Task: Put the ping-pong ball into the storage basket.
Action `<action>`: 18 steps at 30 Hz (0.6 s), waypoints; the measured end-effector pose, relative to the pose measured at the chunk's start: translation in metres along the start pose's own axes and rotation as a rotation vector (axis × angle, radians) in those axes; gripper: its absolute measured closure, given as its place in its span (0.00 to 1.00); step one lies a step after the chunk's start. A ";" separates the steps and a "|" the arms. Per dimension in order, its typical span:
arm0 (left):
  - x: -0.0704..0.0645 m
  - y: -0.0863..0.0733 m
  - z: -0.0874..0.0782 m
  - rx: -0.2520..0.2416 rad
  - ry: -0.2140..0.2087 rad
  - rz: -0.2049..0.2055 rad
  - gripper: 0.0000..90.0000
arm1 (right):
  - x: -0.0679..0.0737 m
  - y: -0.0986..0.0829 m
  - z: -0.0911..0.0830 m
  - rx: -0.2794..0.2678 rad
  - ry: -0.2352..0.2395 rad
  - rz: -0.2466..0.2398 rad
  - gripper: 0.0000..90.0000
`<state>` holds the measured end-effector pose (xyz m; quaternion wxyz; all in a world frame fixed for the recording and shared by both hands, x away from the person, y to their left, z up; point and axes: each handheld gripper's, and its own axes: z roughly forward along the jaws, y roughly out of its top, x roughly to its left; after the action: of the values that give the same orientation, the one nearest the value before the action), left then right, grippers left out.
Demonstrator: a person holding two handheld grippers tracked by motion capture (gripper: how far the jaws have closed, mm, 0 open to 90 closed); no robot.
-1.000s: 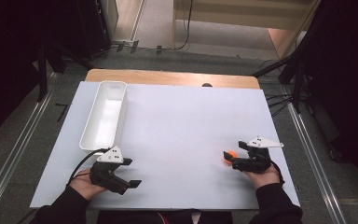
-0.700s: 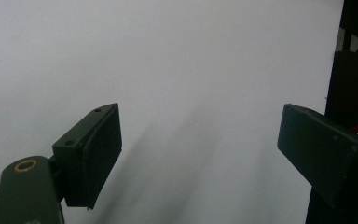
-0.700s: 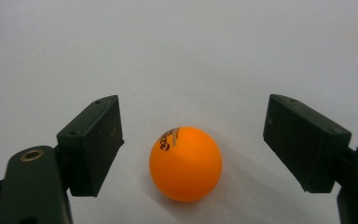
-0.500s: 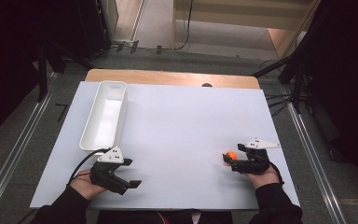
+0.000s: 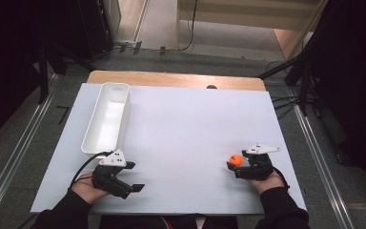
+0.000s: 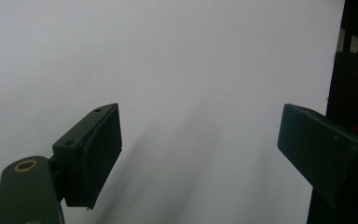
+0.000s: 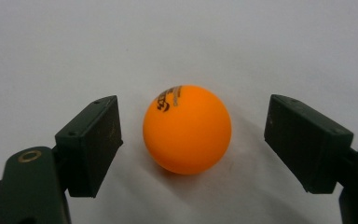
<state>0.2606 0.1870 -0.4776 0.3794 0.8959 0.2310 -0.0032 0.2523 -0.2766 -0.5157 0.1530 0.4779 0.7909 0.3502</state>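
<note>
- My right gripper (image 7: 193, 140) has its jaws wide, one on each side of the ball (image 7: 187, 129), neither touching it.
- The ball (image 5: 237, 160) sits on the white table (image 5: 190, 138), near its front right corner.
- My left gripper (image 6: 200, 149) is spread wide too, over bare table, just in front of the tray (image 5: 106, 119).

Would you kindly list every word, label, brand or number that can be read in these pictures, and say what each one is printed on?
Orange ball: a small dark logo and a line of print near its top, too blurred to read; no letters can be made out.
White bin: no text visible.
White table sheet: no text visible.
Left claw and right claw: no markings visible.
</note>
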 end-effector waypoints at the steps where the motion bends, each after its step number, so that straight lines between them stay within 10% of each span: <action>1: 0.000 0.000 0.000 0.000 0.000 0.000 0.15 | 0.000 0.000 0.001 0.007 -0.007 -0.003 0.20; 18: 0.000 0.000 0.000 -0.004 0.001 -0.003 0.16 | 0.001 -0.001 0.003 0.046 -0.021 -0.018 0.32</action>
<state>0.2602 0.1872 -0.4779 0.3809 0.8949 0.2326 -0.0028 0.2528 -0.2747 -0.5185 0.1533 0.4778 0.8014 0.3256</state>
